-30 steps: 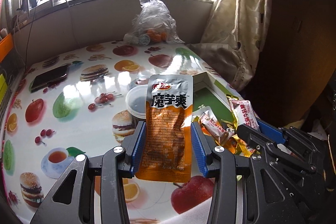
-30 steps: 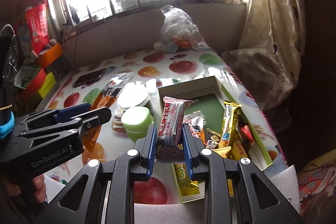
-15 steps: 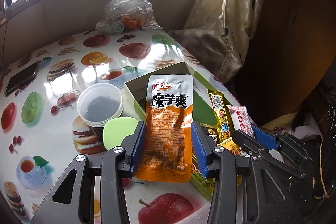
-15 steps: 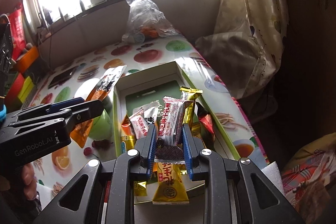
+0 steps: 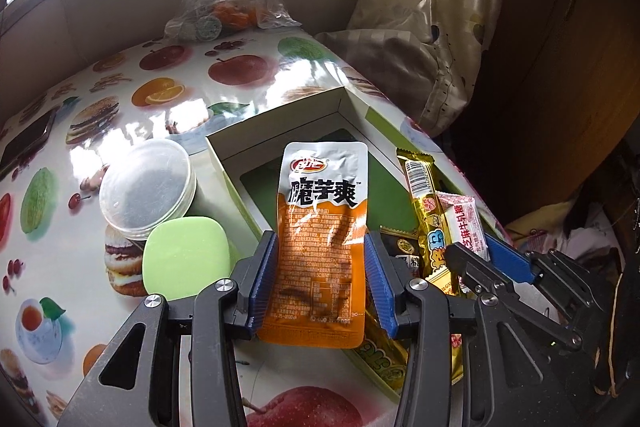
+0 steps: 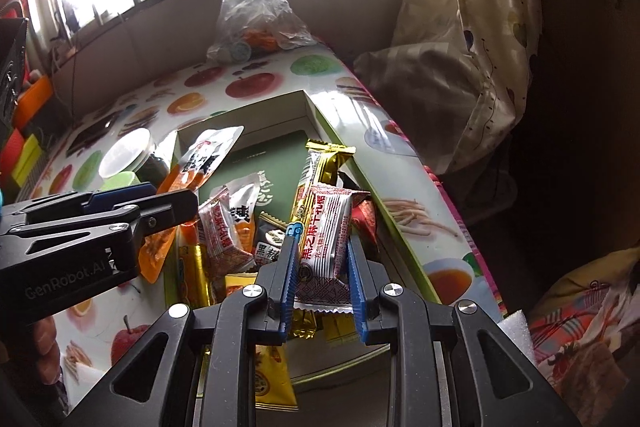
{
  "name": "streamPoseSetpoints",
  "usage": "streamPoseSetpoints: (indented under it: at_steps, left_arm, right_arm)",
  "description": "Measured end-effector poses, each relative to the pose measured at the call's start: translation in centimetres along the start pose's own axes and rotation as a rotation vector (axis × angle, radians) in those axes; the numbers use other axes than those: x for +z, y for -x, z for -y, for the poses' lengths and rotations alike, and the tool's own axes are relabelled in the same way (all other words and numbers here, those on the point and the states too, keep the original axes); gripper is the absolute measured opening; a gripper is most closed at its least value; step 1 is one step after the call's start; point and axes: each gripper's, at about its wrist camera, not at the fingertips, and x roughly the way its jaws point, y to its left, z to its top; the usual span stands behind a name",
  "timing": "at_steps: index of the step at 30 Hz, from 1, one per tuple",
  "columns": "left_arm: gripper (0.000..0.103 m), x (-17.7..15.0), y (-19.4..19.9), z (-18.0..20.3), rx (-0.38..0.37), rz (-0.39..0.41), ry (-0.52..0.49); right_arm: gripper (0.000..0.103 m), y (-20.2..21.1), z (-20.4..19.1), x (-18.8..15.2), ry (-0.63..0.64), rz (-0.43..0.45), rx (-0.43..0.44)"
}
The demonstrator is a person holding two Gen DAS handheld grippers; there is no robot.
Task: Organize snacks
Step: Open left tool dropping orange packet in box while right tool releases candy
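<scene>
From your left wrist camera, your left gripper (image 5: 320, 281) is clamped on an orange and silver snack pouch (image 5: 322, 227), its blue pads pressing both long edges, and the pouch stands upright over the near end of the open box (image 5: 280, 123). The box sits on the fruit-print table (image 5: 168, 95). Just left of the box are a round tub with a clear lid (image 5: 146, 187) and a green lid (image 5: 184, 257). Inside the box, to the right of the pouch, lies a gold wrapped bar (image 5: 424, 199). Your right gripper (image 5: 484, 255) reaches in from the right.

From your right wrist camera, your right gripper (image 6: 322, 283) is closed tight on a red and white wrapped bar (image 6: 326, 239), held upright over the pile of snacks in the box (image 6: 400, 227). Your left gripper (image 6: 176, 205) enters from the left with the pouch (image 6: 200, 163) above the box's left wall. A clear plastic bag (image 6: 256, 15) sits at the far end of the table (image 6: 248, 83)
</scene>
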Motion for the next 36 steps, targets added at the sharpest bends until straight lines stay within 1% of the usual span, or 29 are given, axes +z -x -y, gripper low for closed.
streamPoseSetpoints:
  at_steps: [6, 15, 25, 32, 36]
  left_arm:
    - [0.046, -0.1, -0.5, 0.5, 0.009, -0.005, -0.005]
    - [0.049, -0.1, -0.8, 0.5, 0.019, -0.008, 0.004]
    - [0.050, -0.4, -0.6, 0.7, 0.028, -0.011, 0.003]
    - [0.051, -0.7, 0.7, 1.0, 0.030, 0.021, -0.007]
    - [0.052, -1.0, 1.3, 0.9, 0.037, 0.028, -0.002]
  right_arm:
    - [0.023, -0.3, 0.3, 0.0, -0.004, 0.007, -0.007]
    - [0.023, -0.4, 0.5, -0.1, -0.007, 0.016, 0.007]
    - [0.032, 0.0, 0.1, -0.1, -0.005, 0.014, 0.012]
    - [0.040, 0.7, 0.0, -0.3, -0.006, 0.030, 0.007]
    - [0.042, 1.3, 0.1, -0.5, -0.013, 0.040, 0.003]
